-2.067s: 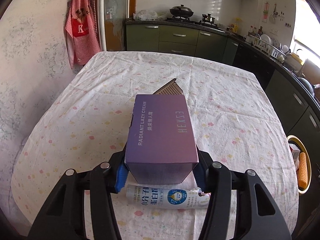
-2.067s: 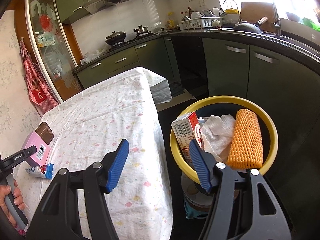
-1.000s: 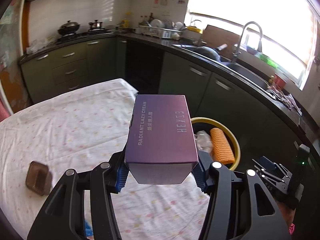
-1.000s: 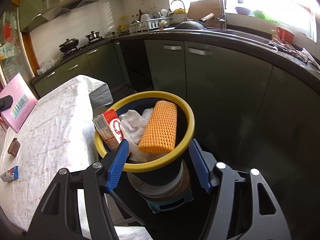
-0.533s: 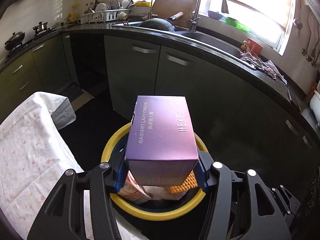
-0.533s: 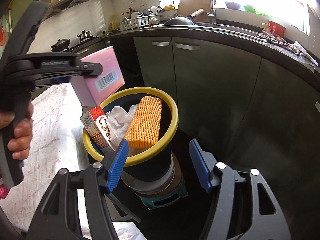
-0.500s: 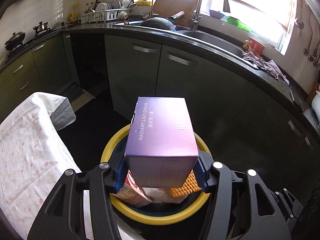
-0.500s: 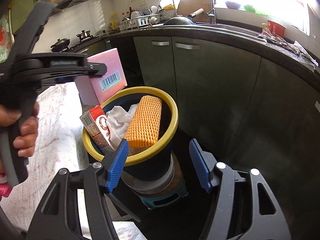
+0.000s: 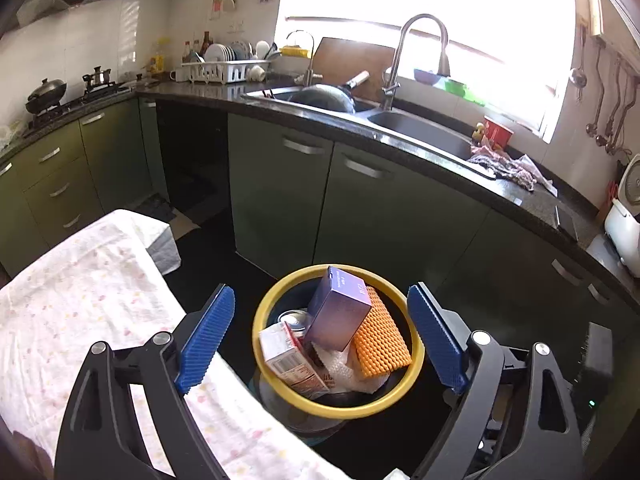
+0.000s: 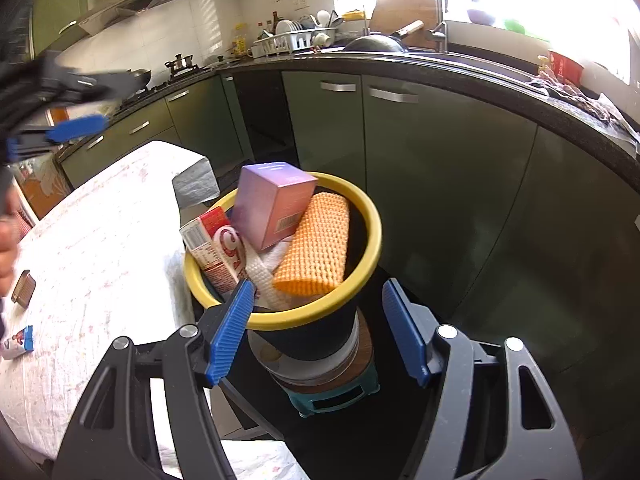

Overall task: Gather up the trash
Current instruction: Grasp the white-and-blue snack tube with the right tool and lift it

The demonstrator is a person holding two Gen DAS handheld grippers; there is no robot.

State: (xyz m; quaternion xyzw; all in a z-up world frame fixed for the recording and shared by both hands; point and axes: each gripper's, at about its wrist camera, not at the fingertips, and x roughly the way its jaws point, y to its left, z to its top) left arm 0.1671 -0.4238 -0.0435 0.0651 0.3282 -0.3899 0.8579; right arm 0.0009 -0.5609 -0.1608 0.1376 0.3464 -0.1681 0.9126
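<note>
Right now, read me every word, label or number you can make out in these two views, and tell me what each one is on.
None can be read for certain.
Purple box in the yellow-rimmed bin: faint print and a barcode, too small.
Red and white carton: printed panel, blurred.
Tube on the table: label too small.

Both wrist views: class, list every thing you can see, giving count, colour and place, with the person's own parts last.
Bin: one, yellow rim, on the floor by the table.
Purple box: one, tilted atop the bin's trash.
Orange mesh sleeve: one, in bin.
Red carton: one, in bin.
Tablecloth: one, white, dotted.
Brown packet: one, on the table.
Tube: one, table edge.
Left gripper: opening, empty.
Right gripper: opening, empty.
Hand: one, blurred.
</note>
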